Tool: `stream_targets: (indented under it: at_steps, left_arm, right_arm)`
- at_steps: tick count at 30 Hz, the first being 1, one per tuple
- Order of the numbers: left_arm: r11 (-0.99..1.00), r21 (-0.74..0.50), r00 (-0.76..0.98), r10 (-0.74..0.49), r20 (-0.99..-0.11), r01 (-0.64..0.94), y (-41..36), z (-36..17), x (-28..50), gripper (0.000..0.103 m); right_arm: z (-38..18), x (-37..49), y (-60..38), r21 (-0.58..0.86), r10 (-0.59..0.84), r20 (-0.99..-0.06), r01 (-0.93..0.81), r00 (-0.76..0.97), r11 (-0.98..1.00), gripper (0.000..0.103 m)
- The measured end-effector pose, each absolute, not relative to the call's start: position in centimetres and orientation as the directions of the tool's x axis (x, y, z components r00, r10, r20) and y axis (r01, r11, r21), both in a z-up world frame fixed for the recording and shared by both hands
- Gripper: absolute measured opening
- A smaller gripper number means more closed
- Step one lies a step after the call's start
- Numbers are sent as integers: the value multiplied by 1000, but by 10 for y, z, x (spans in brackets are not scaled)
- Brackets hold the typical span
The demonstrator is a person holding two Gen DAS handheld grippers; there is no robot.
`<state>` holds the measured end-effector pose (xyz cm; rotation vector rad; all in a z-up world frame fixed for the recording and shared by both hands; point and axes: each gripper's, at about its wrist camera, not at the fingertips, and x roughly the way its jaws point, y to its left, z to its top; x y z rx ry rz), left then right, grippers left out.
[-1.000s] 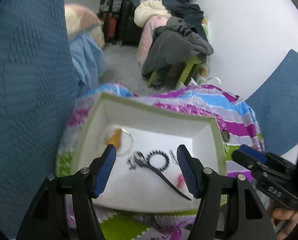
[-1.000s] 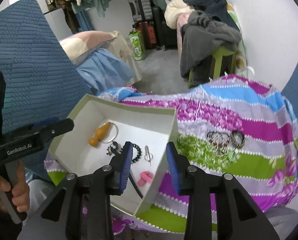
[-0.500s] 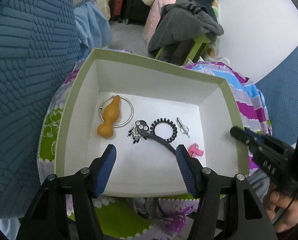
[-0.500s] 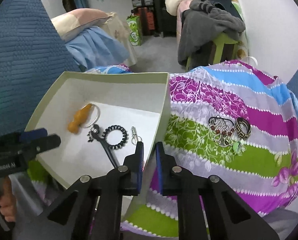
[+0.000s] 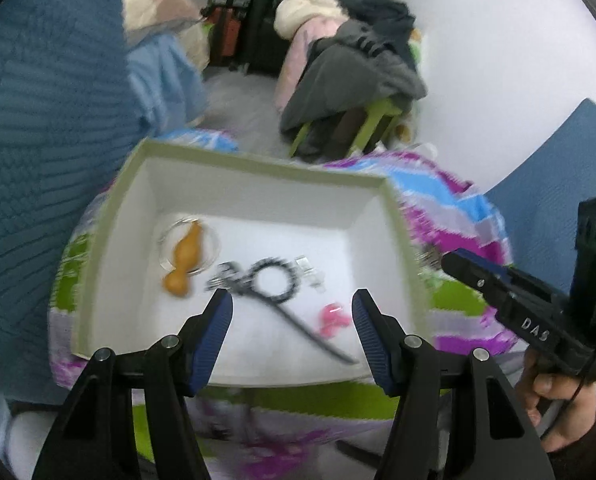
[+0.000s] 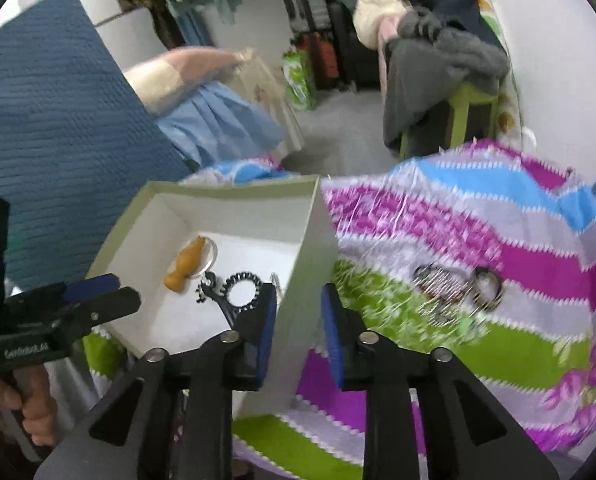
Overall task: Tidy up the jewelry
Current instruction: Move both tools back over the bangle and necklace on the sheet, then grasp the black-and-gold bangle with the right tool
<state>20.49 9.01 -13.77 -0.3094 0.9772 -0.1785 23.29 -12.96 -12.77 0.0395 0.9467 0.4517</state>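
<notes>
Nearest in the left wrist view, the left gripper point(image 5: 292, 320) hangs over the near edge of the box point(image 5: 258, 164), its blue pads standing wide apart with nothing between them. In the right wrist view, the right gripper point(image 6: 296, 320) sits low in the frame with its jaws astride the box's right wall; they have just been opening again, and a gap shows on each side of the wall, so no grip there.

Just beyond the left pads, on the white floor of the box, a pink clip point(image 5: 331, 318) lies at lower right, and a long black hair clip point(image 5: 298, 320) runs diagonally up to a black coil hair tie point(image 5: 272, 276). Left of that, an orange gourd-shaped pendant point(image 5: 184, 260) rests across a silver bangle point(image 5: 214, 240). It is all blurred.

Out on the striped cloth point(image 6: 457, 216), mid-right in the right wrist view, a heap of bracelets point(image 6: 457, 288) lies well apart from the box.

Further back, clothes are piled on a green stool point(image 6: 461, 108), upper right.
</notes>
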Motion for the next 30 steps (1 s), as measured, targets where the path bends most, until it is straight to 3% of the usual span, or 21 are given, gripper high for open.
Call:
stream_targets:
  at_steps: [7,13,30]
  left_arm:
    - [909,-405,585,-381,-716,98,20,-115,209,62]
    - [895,-421,567,-425,-705,147,-31,-117,216,61]
    - [896,-397,457,-444,-771,200,-125,-184,250,48]
  right_arm:
    - [-114,238,-205,206,355,-740,-309,572,928,22]
    - [-128,245,-258,184,307,-742,-259,595,948,22]
    - [-211,297,-290,193,325,-815,-303,481,933,22]
